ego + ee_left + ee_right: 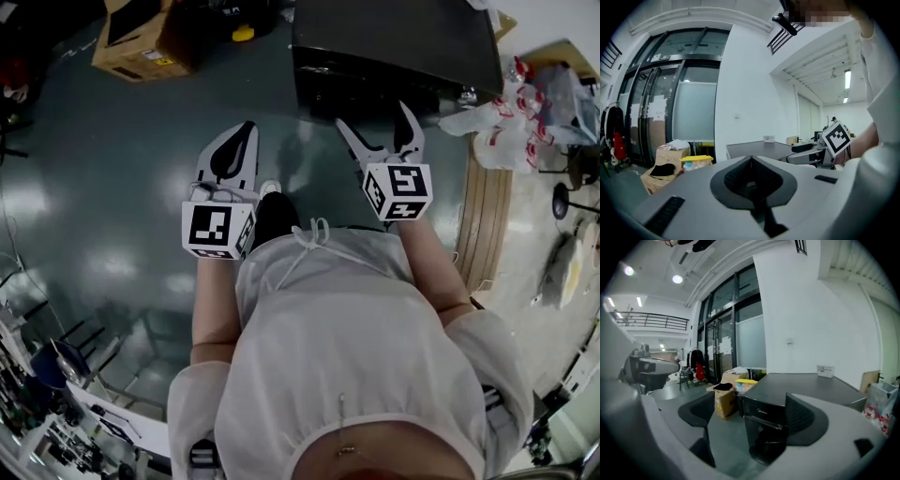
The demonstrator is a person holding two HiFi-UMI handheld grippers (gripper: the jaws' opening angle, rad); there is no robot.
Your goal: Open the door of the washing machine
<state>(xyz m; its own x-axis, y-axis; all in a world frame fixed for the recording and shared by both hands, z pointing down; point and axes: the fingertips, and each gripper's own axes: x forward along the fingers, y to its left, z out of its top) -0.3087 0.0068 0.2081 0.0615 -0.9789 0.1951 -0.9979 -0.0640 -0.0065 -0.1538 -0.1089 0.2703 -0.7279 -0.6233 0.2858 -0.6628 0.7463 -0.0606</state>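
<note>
Standing before the black washing machine (394,47), a person holds the left claw (249,127) clenched on nothing and the right claw (375,120) released, both short of the machine.

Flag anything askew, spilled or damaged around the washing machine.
Nothing stands out. The washing machine stands square and looks undamaged, and no spill shows on the floor around it. A cardboard box on one side and plastic bags on the other look like ordinary clutter.
</note>
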